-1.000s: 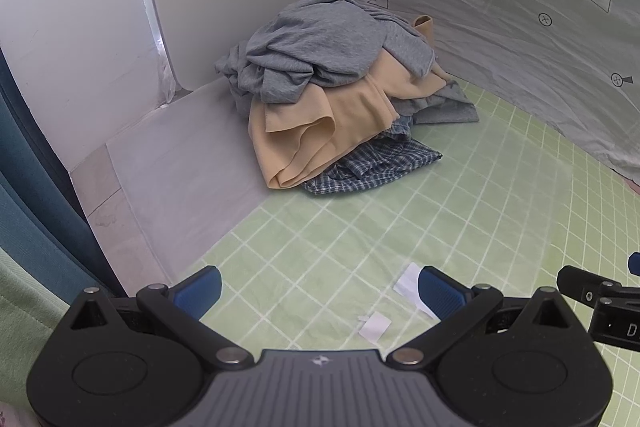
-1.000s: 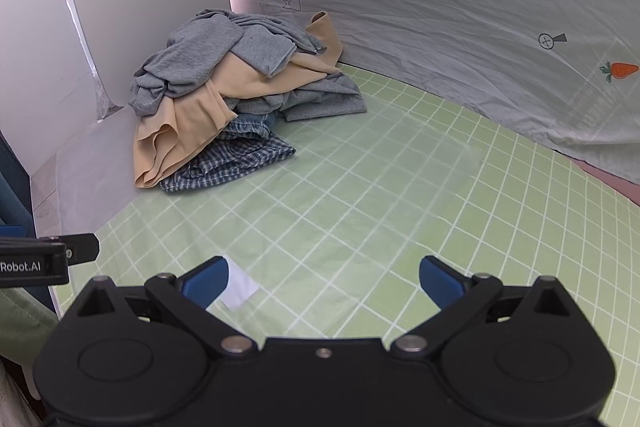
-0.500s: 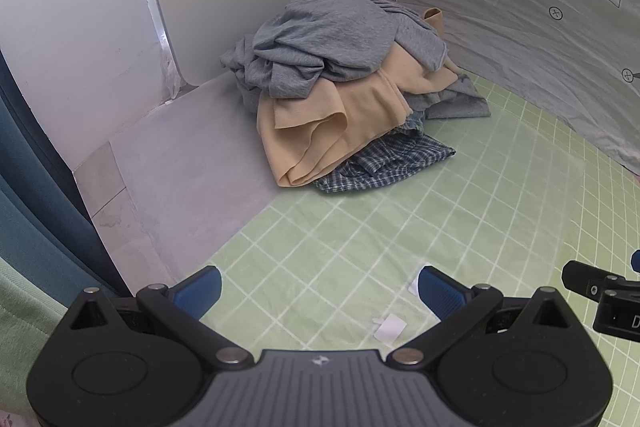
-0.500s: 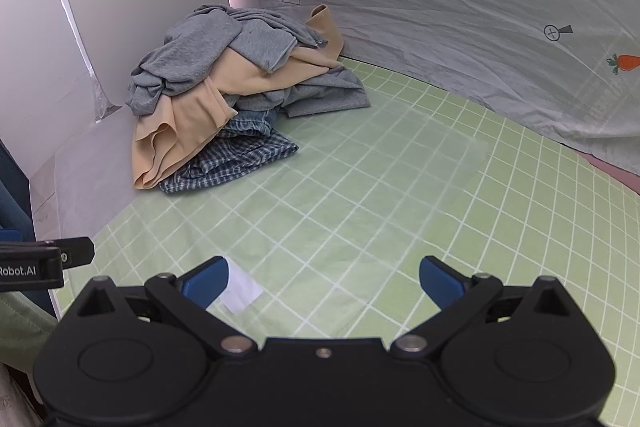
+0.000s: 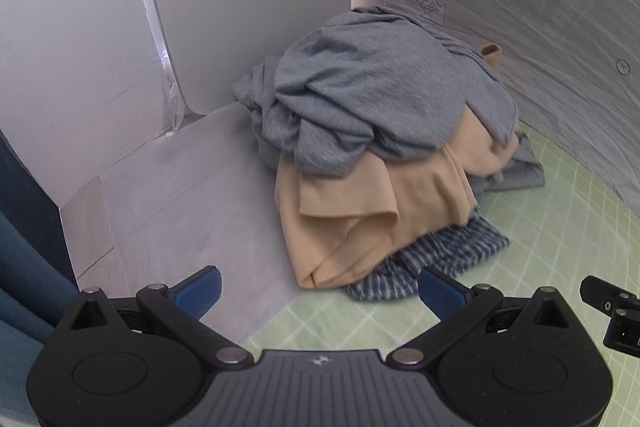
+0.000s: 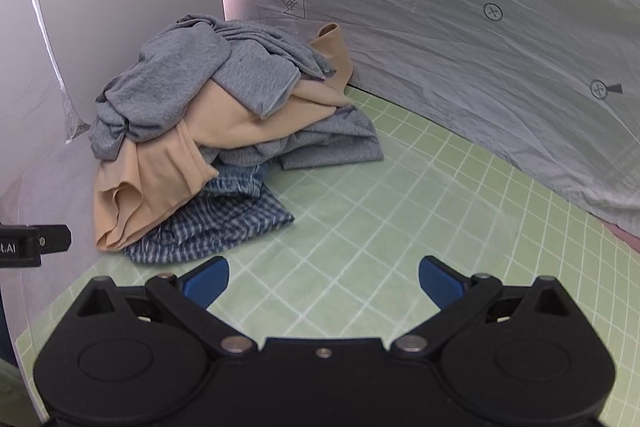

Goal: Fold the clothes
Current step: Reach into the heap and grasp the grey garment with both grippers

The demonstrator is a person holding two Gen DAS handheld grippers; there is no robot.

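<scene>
- Green gridded mat [image 6: 360,227] covers the work surface, with a white sheet [image 5: 180,195] on its left and a printed grey backdrop [image 6: 480,47] behind.
- Nearest, the left gripper [image 5: 318,289] and right gripper [image 6: 322,277] are both released, jaws spread wide and holding nothing.
- Beyond them the clothes sit unfolded in one crumpled pile [image 6: 216,131] in the back corner.
- Checked garment [image 5: 436,259] lies at the bottom, so pulling it could drag the whole pile over.
- Beige garment [image 5: 372,203] overhangs it; a pinch here may catch two layers.
- Grey garment [image 5: 376,99] on top is tangled and could snag whatever lies beneath when lifted.
</scene>
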